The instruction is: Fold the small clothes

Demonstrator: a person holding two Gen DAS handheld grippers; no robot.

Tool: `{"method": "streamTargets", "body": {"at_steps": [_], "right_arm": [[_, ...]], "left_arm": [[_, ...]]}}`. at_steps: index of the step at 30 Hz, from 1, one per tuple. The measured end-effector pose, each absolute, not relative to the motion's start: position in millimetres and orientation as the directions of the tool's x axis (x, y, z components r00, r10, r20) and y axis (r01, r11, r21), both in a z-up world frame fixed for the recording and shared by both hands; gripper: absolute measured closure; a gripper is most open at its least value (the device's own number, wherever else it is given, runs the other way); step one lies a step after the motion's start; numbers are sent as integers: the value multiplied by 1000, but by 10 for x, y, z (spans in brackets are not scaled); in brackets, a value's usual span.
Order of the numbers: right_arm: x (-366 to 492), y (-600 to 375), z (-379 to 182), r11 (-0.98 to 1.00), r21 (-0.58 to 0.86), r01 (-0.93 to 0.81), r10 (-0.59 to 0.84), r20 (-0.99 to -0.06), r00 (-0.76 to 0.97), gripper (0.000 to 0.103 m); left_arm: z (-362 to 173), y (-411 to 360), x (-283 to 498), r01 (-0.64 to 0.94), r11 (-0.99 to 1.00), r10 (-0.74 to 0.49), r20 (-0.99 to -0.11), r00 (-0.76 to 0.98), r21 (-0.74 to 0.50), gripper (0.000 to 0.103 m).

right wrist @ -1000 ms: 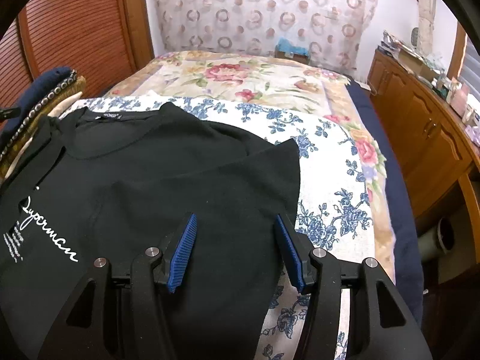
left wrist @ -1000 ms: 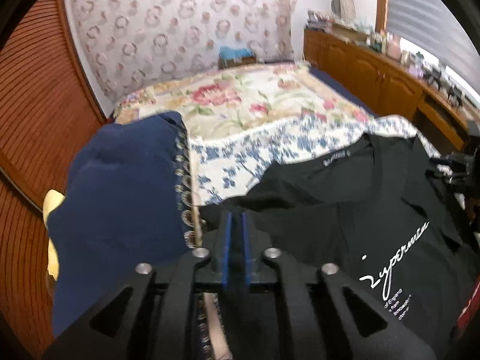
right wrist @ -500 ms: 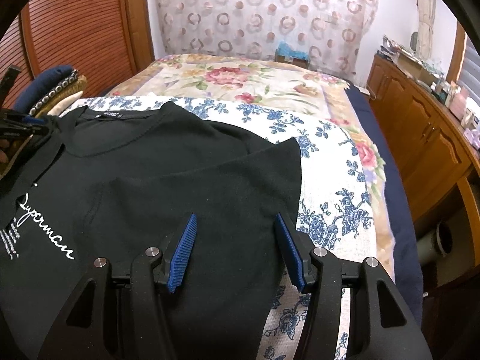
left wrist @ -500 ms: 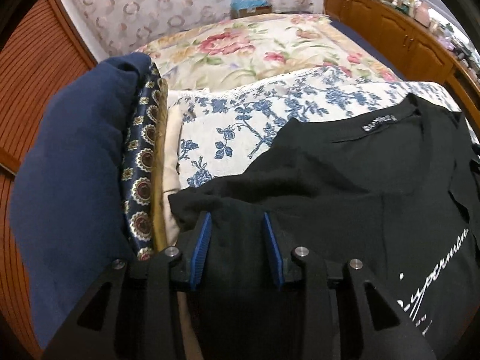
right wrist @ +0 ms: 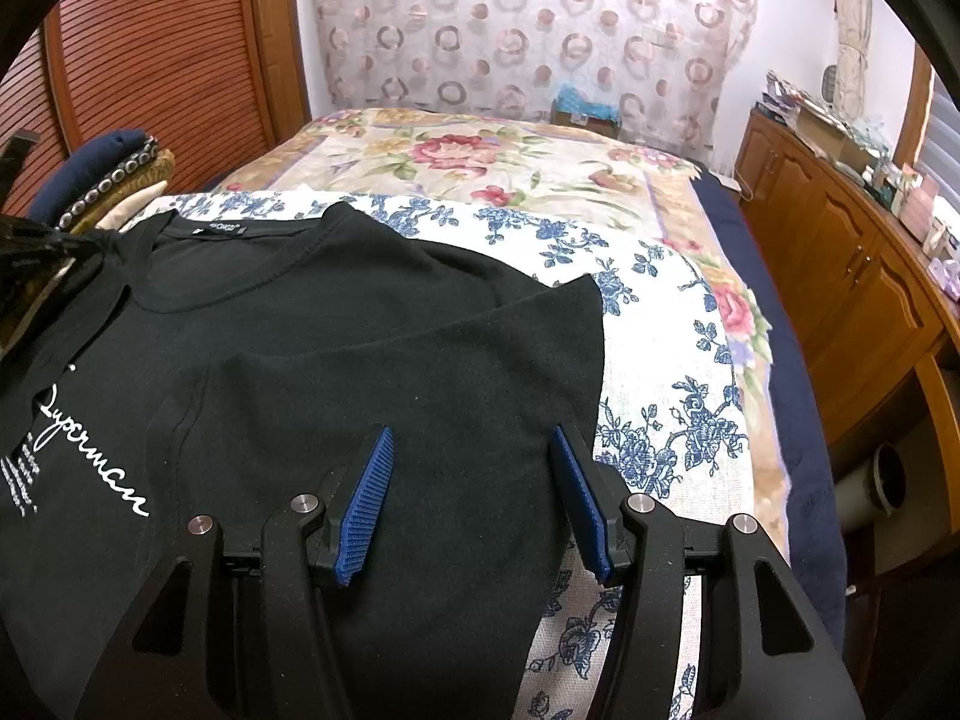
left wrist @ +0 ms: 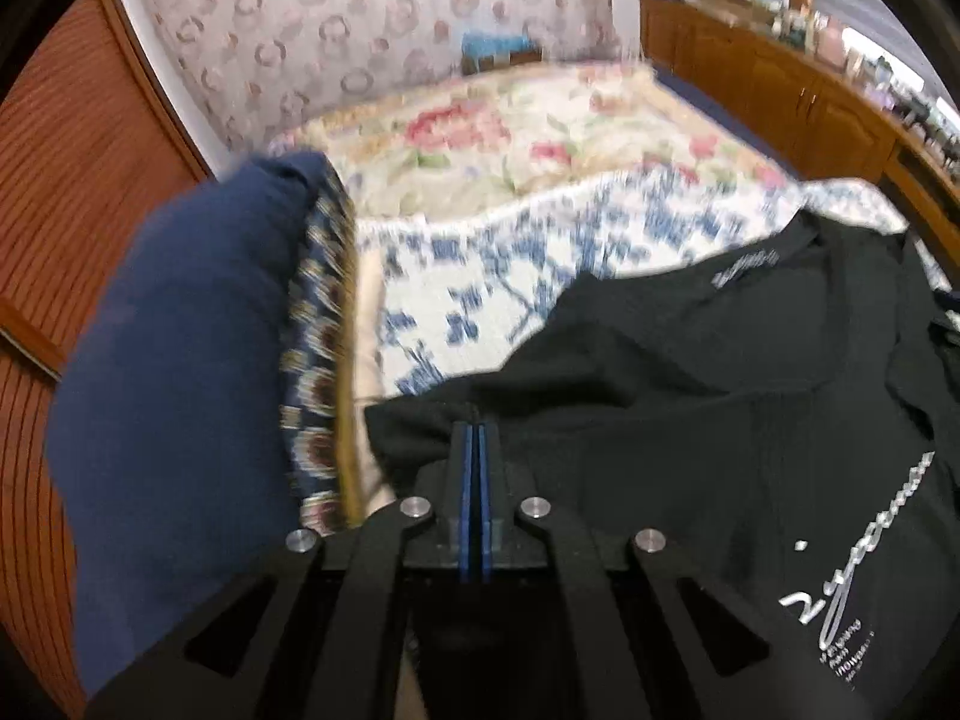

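Two views: left fingers (left wrist: pixel 477 438) pinch tee (left wrist: pixel 690 420) sleeve; right fingers (right wrist: pixel 474 498) wide.

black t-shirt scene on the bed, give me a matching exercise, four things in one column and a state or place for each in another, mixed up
Things:
1. left tool
2. right tool
3. black t-shirt
4. navy folded pile

States or places:
A. open, hovering over the shirt's folded-in sleeve
B. spread on the blue floral sheet, white script on the chest
C. stacked at the shirt's left, by the wooden wardrobe doors
D. shut, blue pads together at the shirt's sleeve edge

Pairs: 1-D, 2-A, 3-B, 4-C
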State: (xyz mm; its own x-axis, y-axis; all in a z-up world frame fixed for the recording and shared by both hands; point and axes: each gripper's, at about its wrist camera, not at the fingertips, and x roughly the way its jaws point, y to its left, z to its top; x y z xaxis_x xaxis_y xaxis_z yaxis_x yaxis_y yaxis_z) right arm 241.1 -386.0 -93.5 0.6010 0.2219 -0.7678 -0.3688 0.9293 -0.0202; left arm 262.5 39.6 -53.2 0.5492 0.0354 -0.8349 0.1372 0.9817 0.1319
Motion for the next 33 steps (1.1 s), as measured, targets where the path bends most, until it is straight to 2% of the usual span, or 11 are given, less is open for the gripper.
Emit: {"method": "streamTargets", "body": {"at_steps": [5, 10, 19, 30, 31, 33], "right_arm": [[2419, -3957, -893, 933, 32, -358, 256, -759, 599, 48], [2521, -4061, -852, 949, 42, -314, 233, -763, 603, 48], [2834, -4038, -912, 956, 43, -291, 208, -796, 568, 48], [2906, -3994, -925, 958, 20, -285, 189, -794, 578, 48], [2903, -4001, -925, 958, 23, -287, 194, -790, 582, 50], [2889, -3998, -917, 946, 55, -318, 238, -783, 575, 72]], "left_arm": [[-165, 550, 2327, 138, 986, -17, -766, 643, 93, 103], [120, 655, 2078, 153, 986, -64, -708, 703, 63, 103], [110, 624, 1858, 195, 980, -111, -691, 715, 45, 103], [64, 695, 1777, 192, 981, -117, -686, 718, 35, 103], [79, 666, 1735, 201, 979, -127, -682, 721, 31, 103], [112, 640, 1655, 216, 976, -143, -673, 726, 26, 103]]}}
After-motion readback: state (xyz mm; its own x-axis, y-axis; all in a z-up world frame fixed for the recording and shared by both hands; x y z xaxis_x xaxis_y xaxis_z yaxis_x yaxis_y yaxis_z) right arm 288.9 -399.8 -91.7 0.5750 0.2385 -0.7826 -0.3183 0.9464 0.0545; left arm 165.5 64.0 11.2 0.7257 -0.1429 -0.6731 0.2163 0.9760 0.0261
